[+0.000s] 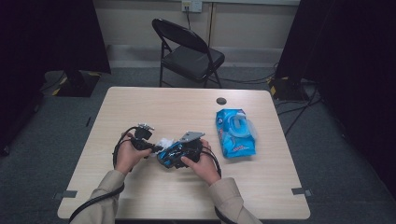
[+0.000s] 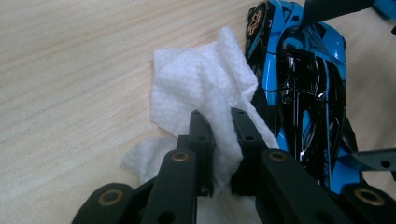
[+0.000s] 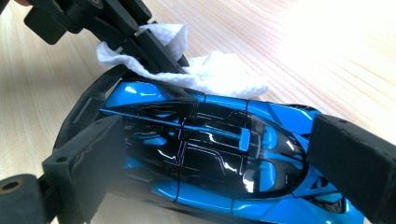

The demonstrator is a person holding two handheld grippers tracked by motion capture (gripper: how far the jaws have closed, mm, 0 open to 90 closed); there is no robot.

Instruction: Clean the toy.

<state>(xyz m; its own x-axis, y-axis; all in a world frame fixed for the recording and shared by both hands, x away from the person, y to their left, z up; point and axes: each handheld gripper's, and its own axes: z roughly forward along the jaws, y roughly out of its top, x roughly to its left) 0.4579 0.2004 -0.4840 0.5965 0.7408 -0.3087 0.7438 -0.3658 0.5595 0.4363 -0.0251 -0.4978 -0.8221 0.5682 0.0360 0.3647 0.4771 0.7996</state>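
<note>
A blue and black toy car (image 1: pixel 169 155) lies on the table (image 1: pixel 187 109) near the front, left of centre. My right gripper (image 1: pixel 186 150) is shut on the car, one pad on each end of its body (image 3: pixel 261 116). My left gripper (image 1: pixel 152 147) is shut on a crumpled white wipe (image 2: pixel 201 88). It presses the wipe against the car's side (image 2: pixel 303 93). In the right gripper view, the left gripper (image 3: pixel 154 46) comes in from the top left with the wipe (image 3: pixel 219 72) bunched against the car's far side.
A blue pack of wipes (image 1: pixel 236 133) with its flap open lies on the table to the right of the hands. A small dark round thing (image 1: pixel 221 101) sits near the far edge. A black folding chair (image 1: pixel 191 53) stands beyond the table.
</note>
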